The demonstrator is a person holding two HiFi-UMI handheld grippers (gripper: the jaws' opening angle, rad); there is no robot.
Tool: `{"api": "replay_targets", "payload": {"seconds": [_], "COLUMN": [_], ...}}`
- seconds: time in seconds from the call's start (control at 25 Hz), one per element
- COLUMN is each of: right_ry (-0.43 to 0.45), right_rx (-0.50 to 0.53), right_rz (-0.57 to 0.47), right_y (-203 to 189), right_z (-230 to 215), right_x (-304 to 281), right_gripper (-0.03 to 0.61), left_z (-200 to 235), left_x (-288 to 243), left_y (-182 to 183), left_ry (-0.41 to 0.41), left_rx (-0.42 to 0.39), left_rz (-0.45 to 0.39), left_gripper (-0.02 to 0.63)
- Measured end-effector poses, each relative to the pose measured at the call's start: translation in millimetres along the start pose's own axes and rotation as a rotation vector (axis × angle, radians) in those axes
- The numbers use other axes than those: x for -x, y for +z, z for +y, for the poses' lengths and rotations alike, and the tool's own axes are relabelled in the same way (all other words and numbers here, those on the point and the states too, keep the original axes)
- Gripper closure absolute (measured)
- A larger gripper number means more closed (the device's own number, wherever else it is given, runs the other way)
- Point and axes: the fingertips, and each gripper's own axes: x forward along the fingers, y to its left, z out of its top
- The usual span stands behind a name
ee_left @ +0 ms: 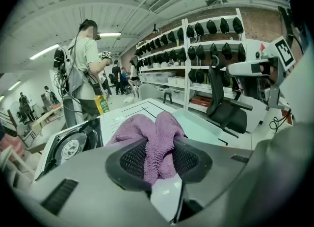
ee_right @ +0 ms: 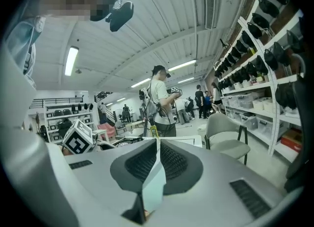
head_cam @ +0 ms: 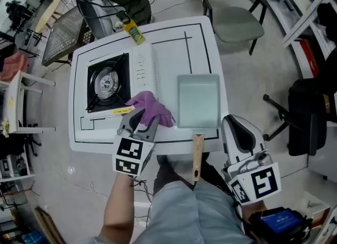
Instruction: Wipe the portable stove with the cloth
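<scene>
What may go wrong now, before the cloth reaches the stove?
The left claw pinches only a fold of the purple cloth; the loose part may catch on the stove grate or slip out. The pan lies close beside the cloth, its wooden handle overhanging the table edge, so a knock might shift it.

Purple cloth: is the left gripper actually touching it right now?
Touching. The left gripper view shows the purple cloth pinched between the left gripper's two dark pads, bunched above them.
</scene>
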Motion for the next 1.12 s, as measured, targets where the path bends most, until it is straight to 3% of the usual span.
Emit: {"api": "replay_targets", "payload": {"seconds": [0.16, 0.44, 0.76, 1.12], "right_ry": [-0.039, -0.011, 0.024, -0.023], "right_rx": [0.177, 0.276, 0.277, 0.219], "right_rz": [0.039, -0.015, 0.036, 0.112], "right_y": [15, 71, 50, 20], "right_z": [-19, -27, -22, -32], "right_x": [-15, -50, -100, -133], "right_gripper": [0.525, 0.525, 0.525, 0.525], "left_z": [1, 10, 31, 59], "left_x": [6, 13, -20, -53], "left_y": [9, 19, 11, 16], "left_ry": [0.058, 0.118, 0.112, 0.055], "left_rx": [0.054, 0.115, 0.144, 0.161], "left_rz": [-0.024, -0.057, -0.023, 0.035], "left_gripper": [0.469, 0.469, 0.468, 0.466]}}
